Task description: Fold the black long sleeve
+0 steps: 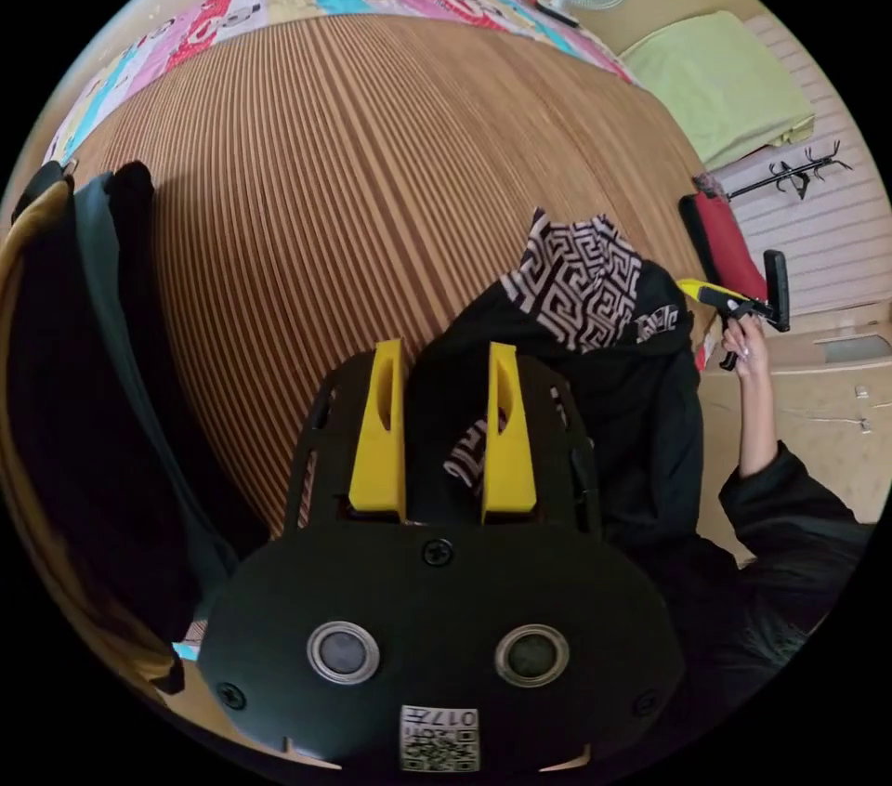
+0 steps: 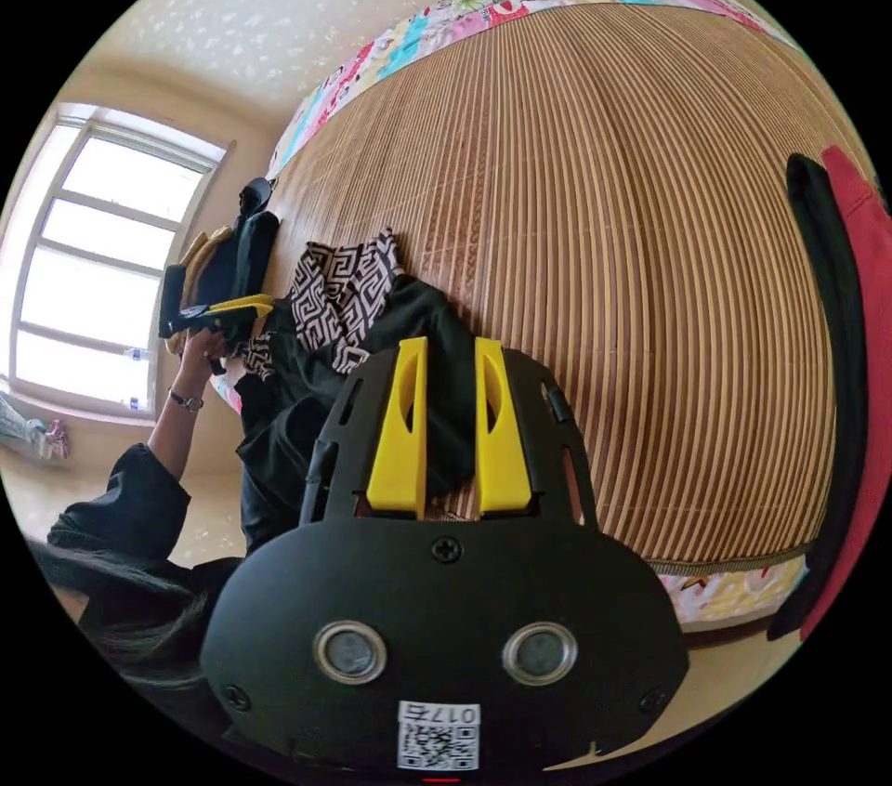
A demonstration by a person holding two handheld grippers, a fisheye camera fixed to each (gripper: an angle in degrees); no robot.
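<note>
Black long sleeve [image 1: 641, 414] bunched on slatted mat [image 1: 372, 173], beyond left tool [image 1: 444, 359]

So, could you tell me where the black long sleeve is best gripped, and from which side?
Probably at its black edges on either side of the patterned panel, coming in low from the mat's near edge. The black long sleeve lies bunched there on the striped mat, spilling over the edge, with the rest of the mat bare.

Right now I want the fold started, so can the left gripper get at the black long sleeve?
Probably yes. The left gripper has its jaws open either side of the black long sleeve, bunched on the bamboo mat, with nothing between them.
</note>
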